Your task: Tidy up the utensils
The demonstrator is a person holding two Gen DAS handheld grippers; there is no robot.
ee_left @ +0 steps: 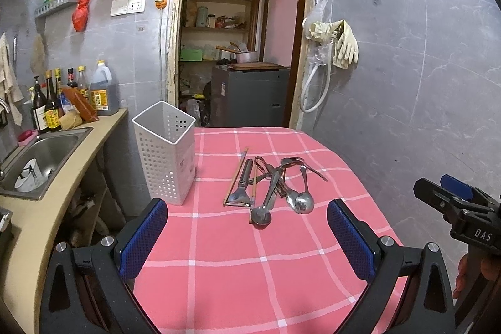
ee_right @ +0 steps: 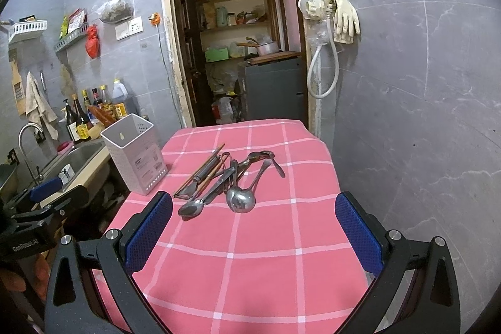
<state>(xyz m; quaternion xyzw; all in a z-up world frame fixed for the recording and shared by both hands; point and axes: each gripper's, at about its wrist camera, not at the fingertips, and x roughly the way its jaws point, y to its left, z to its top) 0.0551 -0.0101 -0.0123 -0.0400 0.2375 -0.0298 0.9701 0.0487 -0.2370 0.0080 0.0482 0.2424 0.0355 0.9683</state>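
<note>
Both grippers hang above the near end of the table with nothing between their fingers. The left gripper (ee_left: 247,237) has its blue, dimpled pads (ee_left: 142,240) spread wide, and the right gripper (ee_right: 253,233) is spread the same way; that wide stance suits an approach to a first pick, which looks not yet begun.

Beyond them, mid-table, lies the utensil pile (ee_left: 272,183), loose and overlapping, so a clean grip on one piece may be awkward. In it are shiny steel spoons (ee_left: 304,202) with rounded bowls toward the near side, a metal peeler (ee_left: 242,187) with a flat blade frame, and thin wooden chopsticks (ee_left: 235,176) along the pile's left edge.

Left of the pile, at the table's left edge, stands the holder (ee_left: 166,152): a tall white plastic box, perforated, upright and open-topped, probably where the pieces should go. No utensil shows above its rim.

The tablecloth (ee_left: 250,271) is soft pink check. Farther left are a steel sink (ee_left: 47,152) and bottles (ee_left: 62,96).
</note>
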